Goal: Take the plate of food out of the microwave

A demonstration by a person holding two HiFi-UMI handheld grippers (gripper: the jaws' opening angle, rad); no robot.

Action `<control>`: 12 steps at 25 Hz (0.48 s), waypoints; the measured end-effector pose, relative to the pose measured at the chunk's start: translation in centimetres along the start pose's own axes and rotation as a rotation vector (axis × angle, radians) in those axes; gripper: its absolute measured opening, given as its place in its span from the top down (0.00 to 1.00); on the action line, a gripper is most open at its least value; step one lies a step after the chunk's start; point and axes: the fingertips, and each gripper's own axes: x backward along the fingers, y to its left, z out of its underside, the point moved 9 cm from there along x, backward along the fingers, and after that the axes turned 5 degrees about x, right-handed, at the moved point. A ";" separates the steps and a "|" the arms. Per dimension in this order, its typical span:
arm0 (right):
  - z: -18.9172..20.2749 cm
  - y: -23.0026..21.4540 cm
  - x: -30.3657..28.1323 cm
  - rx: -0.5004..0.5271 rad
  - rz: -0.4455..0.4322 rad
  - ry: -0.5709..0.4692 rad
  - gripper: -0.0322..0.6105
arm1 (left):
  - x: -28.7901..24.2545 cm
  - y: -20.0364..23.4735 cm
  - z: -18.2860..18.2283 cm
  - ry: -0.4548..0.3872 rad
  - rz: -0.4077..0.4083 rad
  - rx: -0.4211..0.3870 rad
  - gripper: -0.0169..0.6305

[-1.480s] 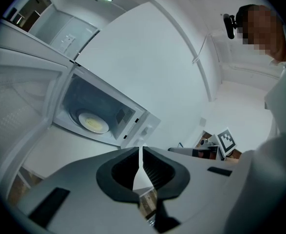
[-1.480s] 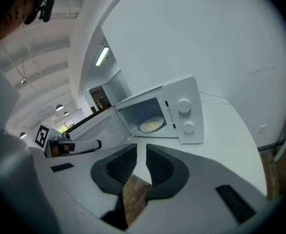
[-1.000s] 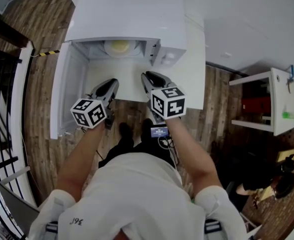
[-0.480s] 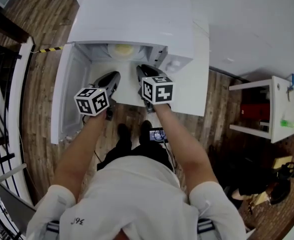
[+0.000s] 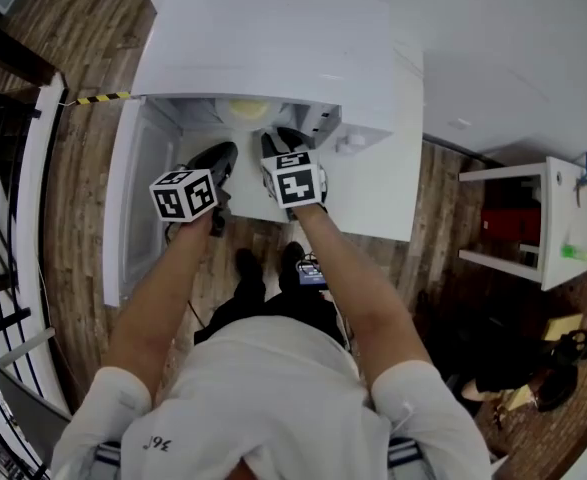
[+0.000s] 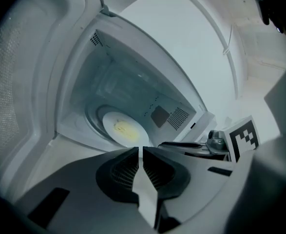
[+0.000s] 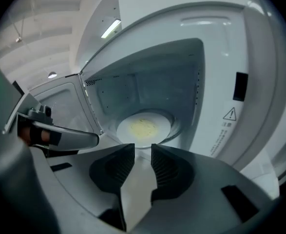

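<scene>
Right tool (image 7: 143, 147) released: jaws apart with a clear gap, just been opening, nothing between them. Left tool (image 6: 139, 150) clenched on nothing, pads nearly together with only a thin slit. Both tools are held side by side, left one just beside the right, each pointing down and forward at the mouth of the open microwave (image 5: 273, 38). They hover over the white surface (image 5: 378, 183) in front of the oven; neither touches anything. Microwave door (image 5: 123, 203) swung wide open on the left side in the head view. Inside the cavity, the white plate (image 7: 143, 127) sits flat on the round glass turntable (image 7: 174, 126), roughly centred, with a patch of pale yellow food (image 6: 124, 128) in its middle. Plate is ahead of both tools, past the jaw tips, not gripped. Vent grille on the cavity's right wall in the left gripper view. Wooden floor (image 5: 83, 168) around the surface.
</scene>
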 end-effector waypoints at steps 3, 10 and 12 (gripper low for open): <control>0.1 -0.4 -1.0 -0.045 -0.013 -0.001 0.82 | -0.9 0.9 -0.3 -0.003 -0.008 0.043 0.96; 0.3 -1.6 -3.1 -0.287 0.042 0.000 0.65 | -2.5 2.4 -1.2 -0.001 -0.045 0.090 0.87; 0.2 -1.6 -3.7 -0.331 0.048 -0.002 0.62 | -2.7 2.7 -1.4 -0.001 -0.054 0.088 0.87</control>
